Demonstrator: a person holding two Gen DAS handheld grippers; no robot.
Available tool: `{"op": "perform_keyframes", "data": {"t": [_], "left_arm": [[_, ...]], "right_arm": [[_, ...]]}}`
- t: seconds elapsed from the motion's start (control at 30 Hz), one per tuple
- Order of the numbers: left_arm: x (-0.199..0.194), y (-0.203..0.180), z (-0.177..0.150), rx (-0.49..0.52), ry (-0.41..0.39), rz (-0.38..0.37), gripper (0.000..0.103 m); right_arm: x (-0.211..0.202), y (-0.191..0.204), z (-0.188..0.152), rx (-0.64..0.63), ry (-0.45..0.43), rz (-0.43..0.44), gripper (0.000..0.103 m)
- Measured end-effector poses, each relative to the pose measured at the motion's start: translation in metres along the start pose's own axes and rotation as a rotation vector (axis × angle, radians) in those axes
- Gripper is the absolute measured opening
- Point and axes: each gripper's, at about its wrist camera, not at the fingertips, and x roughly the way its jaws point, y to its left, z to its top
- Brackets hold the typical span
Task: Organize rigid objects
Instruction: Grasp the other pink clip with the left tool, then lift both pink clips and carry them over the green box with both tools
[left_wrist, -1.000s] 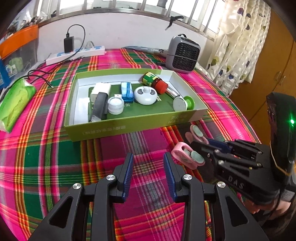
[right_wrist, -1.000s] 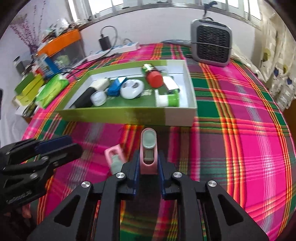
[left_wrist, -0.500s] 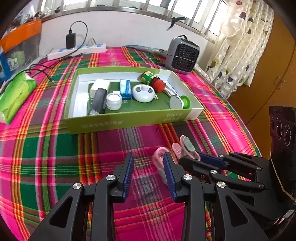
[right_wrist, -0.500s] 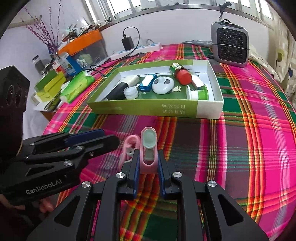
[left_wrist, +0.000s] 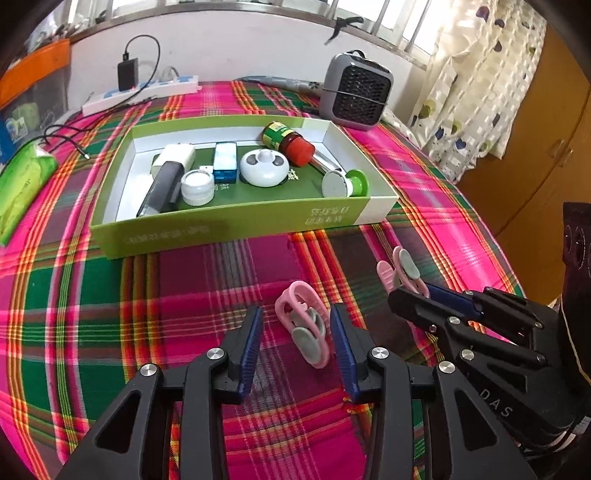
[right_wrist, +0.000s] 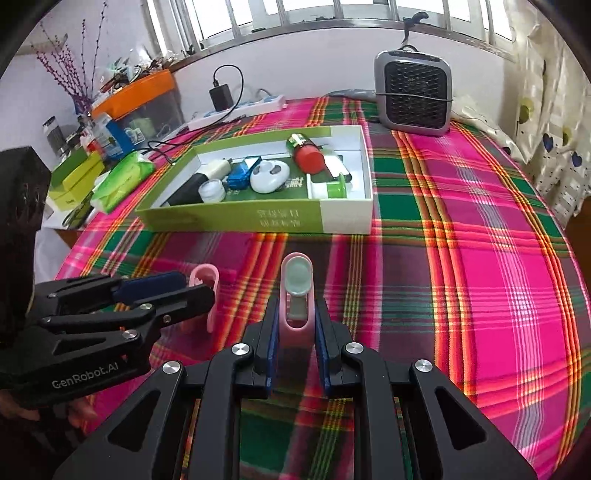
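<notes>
A pink clip with grey pads (right_wrist: 295, 295) is held off the cloth by my right gripper (right_wrist: 295, 332), which is shut on it; the left wrist view shows the same clip (left_wrist: 400, 271) sticking out of that gripper. A second pink clip (left_wrist: 304, 328) lies on the plaid tablecloth between the fingers of my open left gripper (left_wrist: 295, 347), with no contact visible. In the right wrist view this clip (right_wrist: 203, 280) is partly hidden behind the left gripper. The green box (left_wrist: 221, 232) holds a red-capped bottle (left_wrist: 290, 144), a white round case (left_wrist: 264, 168) and several small items.
A grey fan heater (left_wrist: 354, 92) stands behind the box. A power strip with a charger (left_wrist: 144, 92) lies at the back left, and a green wipes pack (left_wrist: 20, 181) at the left. A person's hand (right_wrist: 44, 410) holds the left gripper. Curtain and wooden cupboard at the right.
My left gripper has moved right and forward, so the lying pink clip now sits between its fingers. The right gripper, still holding its clip, has drawn back from the box.
</notes>
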Motion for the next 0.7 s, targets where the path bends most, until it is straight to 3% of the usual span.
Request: {"op": "perform_keyframes", "data": {"t": [0.7], "left_arm": [[0.011, -0.016, -0.001, 0.032, 0.000, 0.074, 0.037]], "right_arm": [[0.005, -0.013, -0.004, -0.006, 0.011, -0.004, 0.019]]}}
